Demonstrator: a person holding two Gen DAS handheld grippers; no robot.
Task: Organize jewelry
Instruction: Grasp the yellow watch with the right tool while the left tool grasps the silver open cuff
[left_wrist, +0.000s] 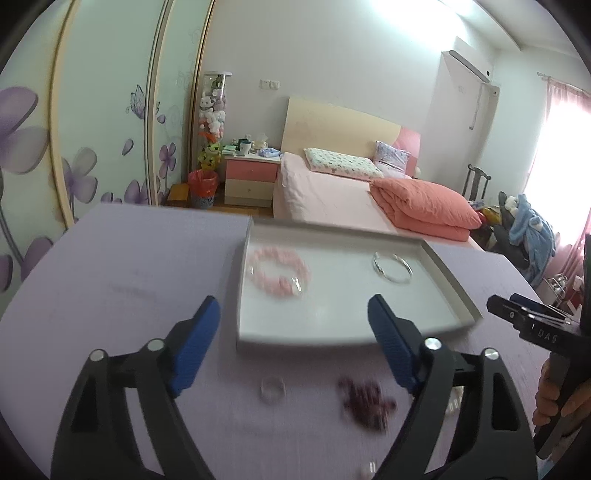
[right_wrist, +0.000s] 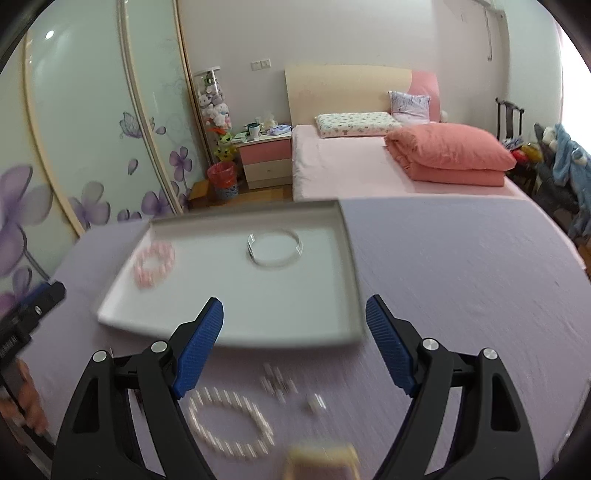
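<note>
Jewelry lies partly in the white tray (right_wrist: 343, 258), a pink bead bracelet (right_wrist: 154, 264) and silver bangle (right_wrist: 275, 247), while both the left gripper (left_wrist: 293, 314) and right gripper (right_wrist: 294, 314) hover spread and empty over a pearl bracelet (right_wrist: 229, 424) nearer on the lilac tablecloth (right_wrist: 461, 277).

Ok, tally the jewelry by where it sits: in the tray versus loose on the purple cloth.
In the tray: 2 (pink bead bracelet, silver bangle)
On the cloth: 3 clear (pearl bracelet, dark red beads, clear ring); other bits too blurred
Total: 5

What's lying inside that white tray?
Inside the white tray lie two pieces: a pink bead bracelet on one side and a silver bangle on the other. Nothing covers them; the near strip of floor is hidden by the rim.
</note>
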